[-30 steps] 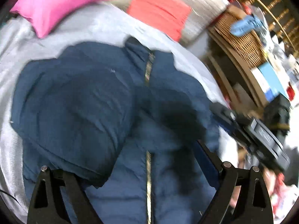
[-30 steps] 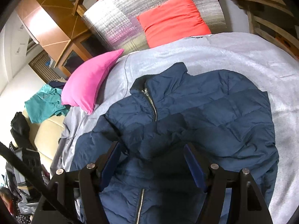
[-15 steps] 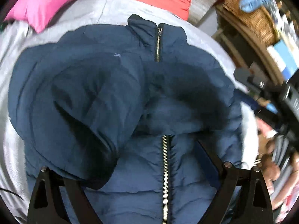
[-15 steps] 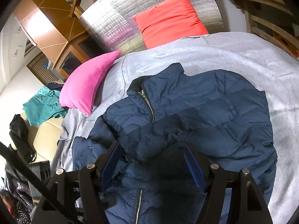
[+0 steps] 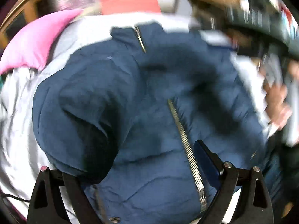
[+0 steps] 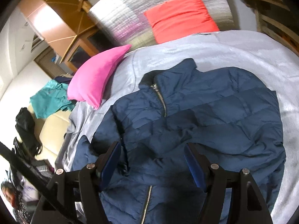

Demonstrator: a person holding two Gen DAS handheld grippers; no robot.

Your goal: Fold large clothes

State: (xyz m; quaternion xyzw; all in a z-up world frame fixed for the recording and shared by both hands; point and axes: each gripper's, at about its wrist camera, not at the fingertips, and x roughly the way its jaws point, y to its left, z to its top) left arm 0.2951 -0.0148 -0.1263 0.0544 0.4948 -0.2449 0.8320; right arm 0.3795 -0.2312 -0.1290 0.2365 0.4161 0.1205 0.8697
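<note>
While the left wrist view is smeared, it shows the navy puffer jacket [image 5: 149, 97] lying front-up on the grey bedspread [image 5: 16, 130], zip [image 5: 186, 145] closed, with one sleeve [image 5: 82, 115] folded in across the chest. The left gripper [image 5: 130, 168] stands wide; the sleeve end covers its near finger, and I cannot tell whether the pads press on cloth. A person's hand [image 5: 278, 100] shows at the right edge, by dark clutter.

In the right wrist view the jacket [image 6: 205, 127] lies in the middle of the bedspread [image 6: 243, 56], collar [image 6: 168, 74] toward a pink cushion [image 6: 97, 78] and a red cushion [image 6: 179, 16]. The right gripper [image 6: 153, 164] hangs over the lower front, jaws wide, nothing pinched between them.

Judgement: the sleeve-folding step is in hand, with both sleeves seemingly laid across the body. The next move calls for a grip on the hem and a lift toward the collar.

Bare bedspread lies beyond the collar and along the right side, giving room. On the left the jacket lies near the bed edge, where the spread falls toward a cream seat [image 6: 54, 123] with teal clothing [image 6: 50, 100]; little margin there
</note>
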